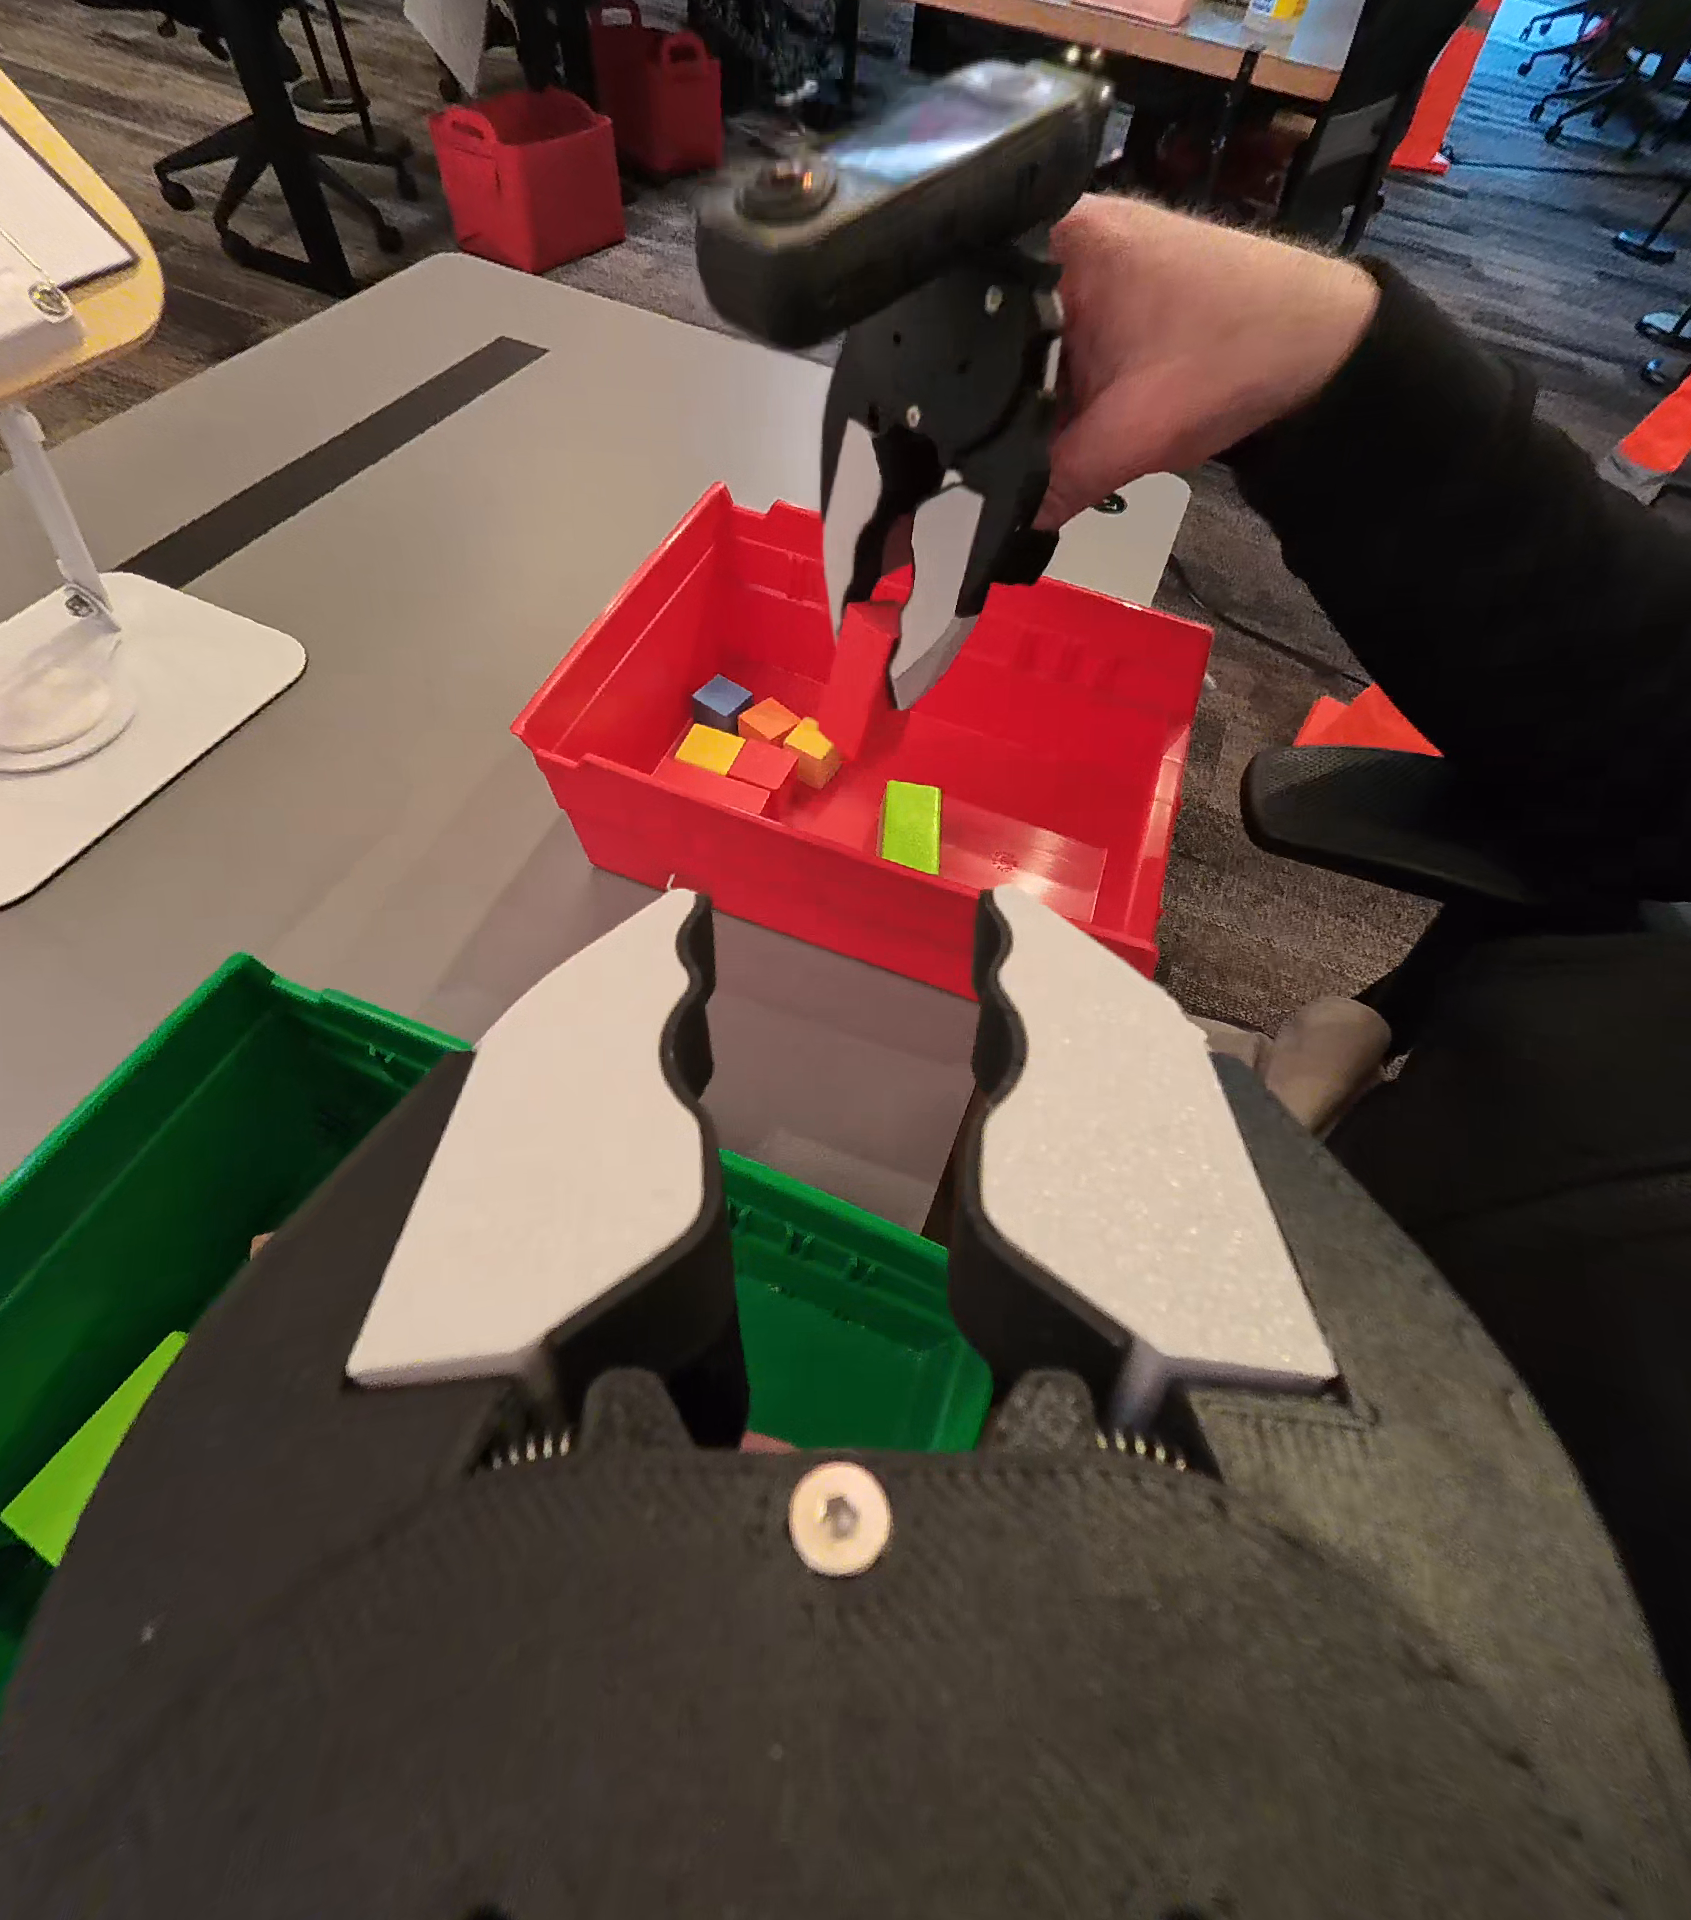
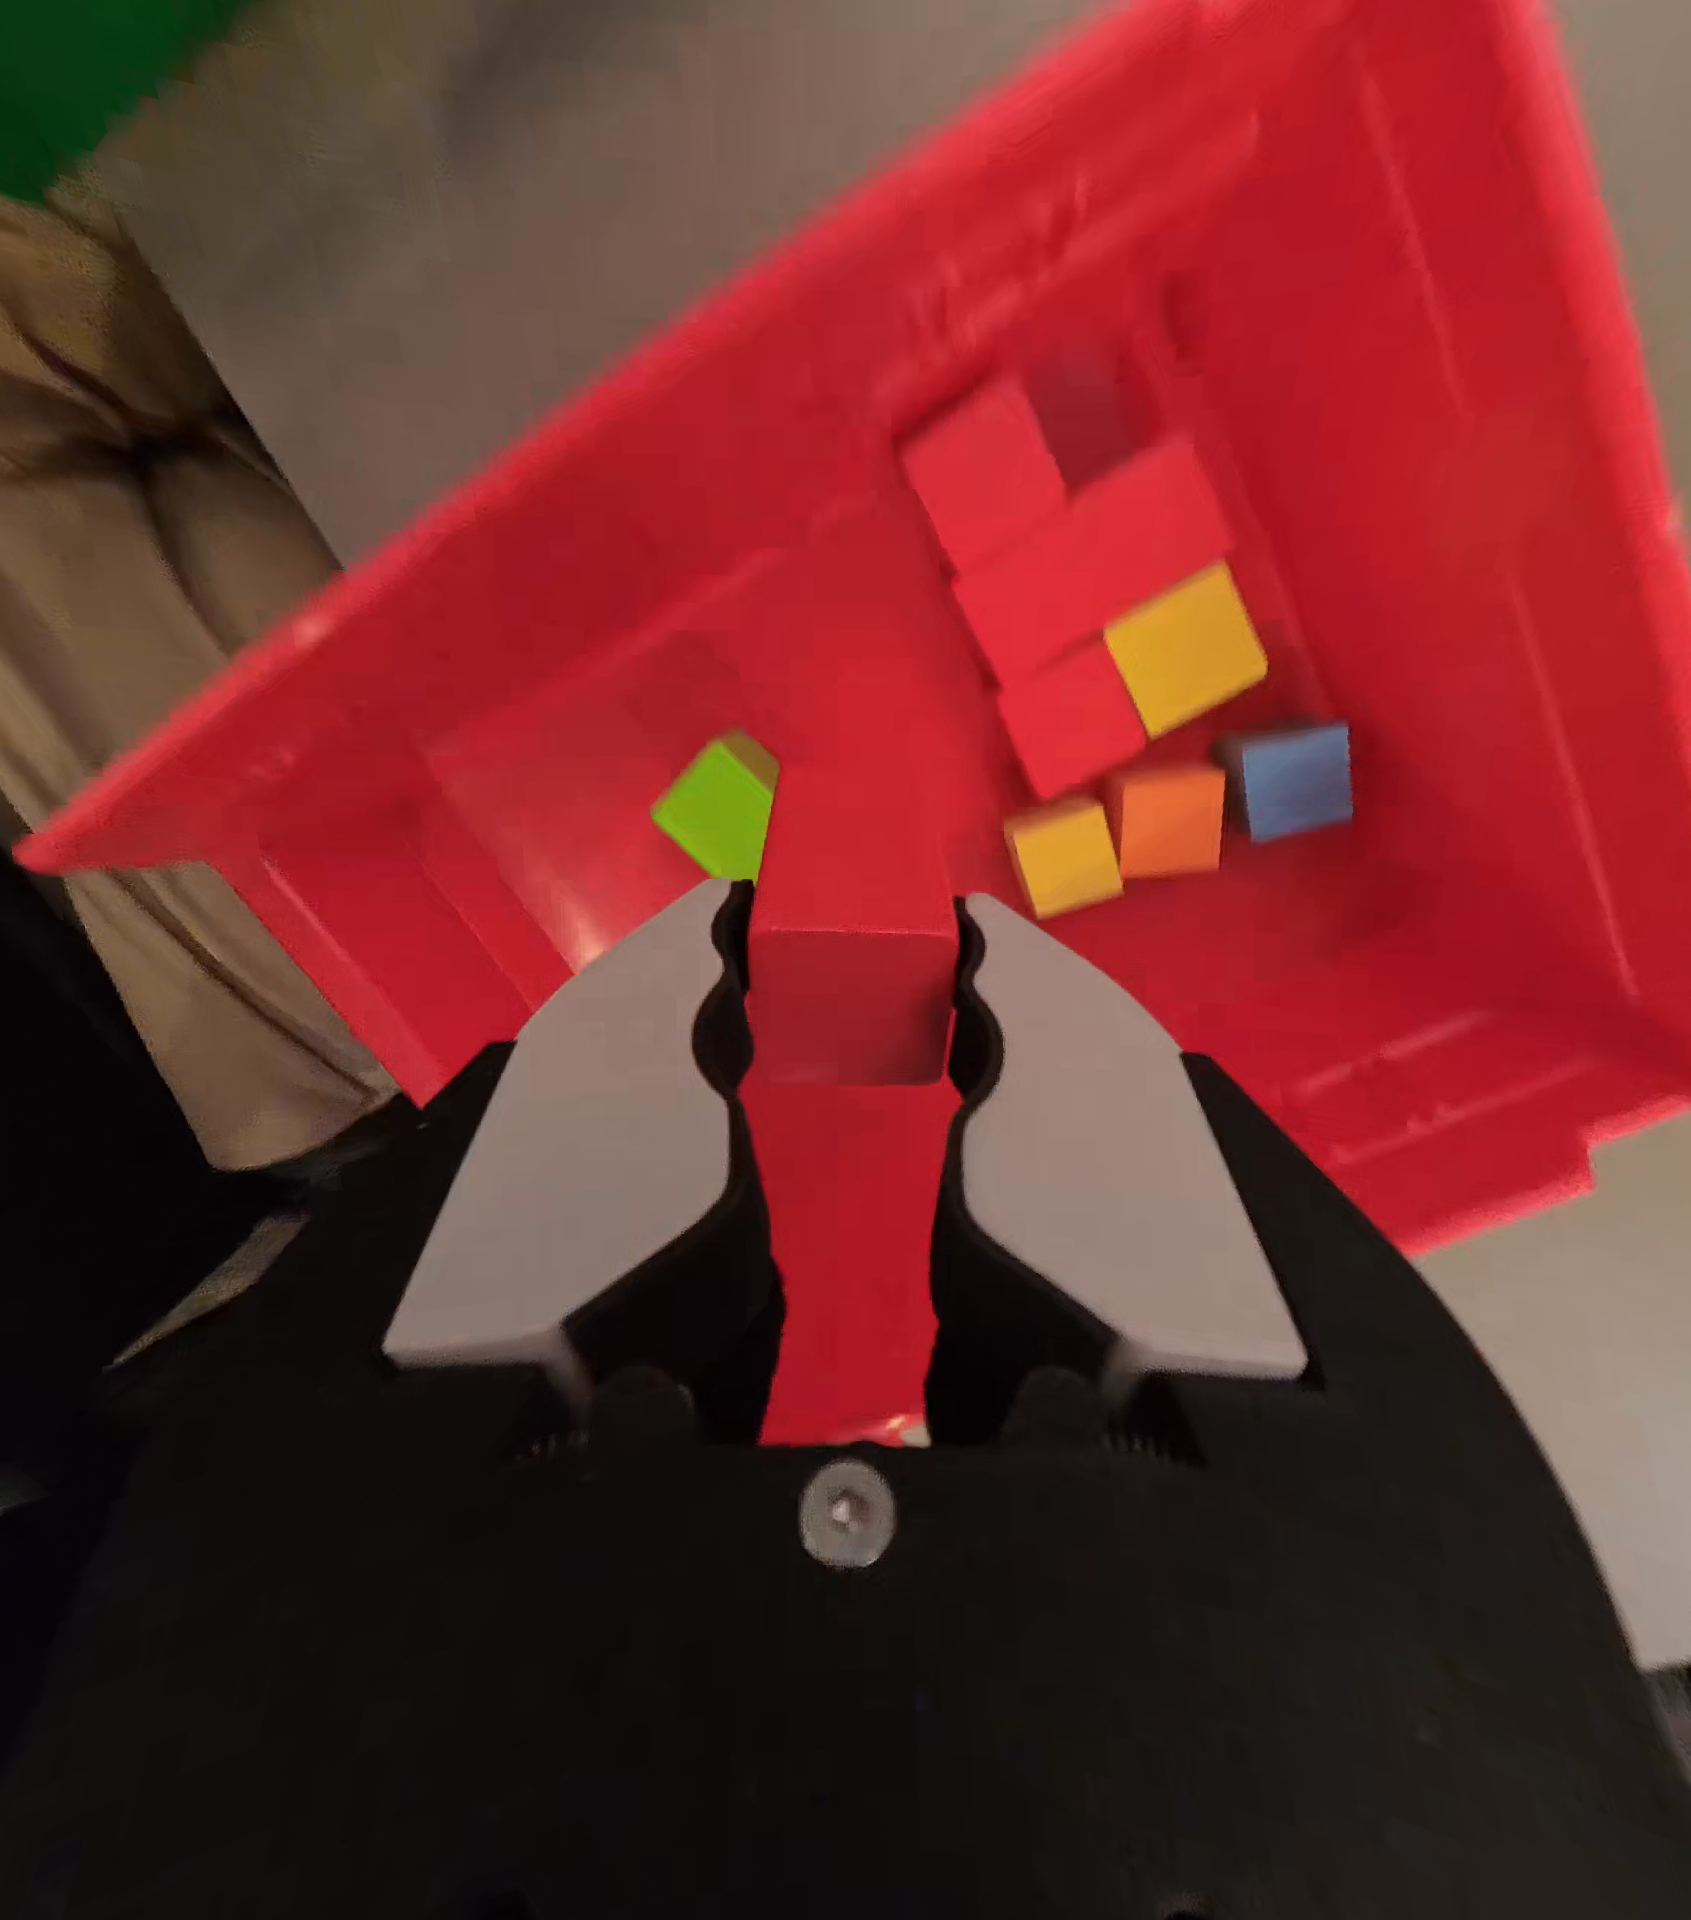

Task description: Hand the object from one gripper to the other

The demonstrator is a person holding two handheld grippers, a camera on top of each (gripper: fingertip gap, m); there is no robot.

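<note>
right tool [image 2: 851, 914] clamped on long red block [image 2: 851, 997] above red bin [image 1: 1173, 665] | left tool [image 1: 841, 904] apart, holding nothing

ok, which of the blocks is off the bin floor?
The long red block, clamped in the right gripper above the red bin; the other blocks lie on the bin floor.

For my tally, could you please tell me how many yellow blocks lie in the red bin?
2: one yellow block beside the orange block, another yellow block against the red blocks. Others may be hidden.
</note>
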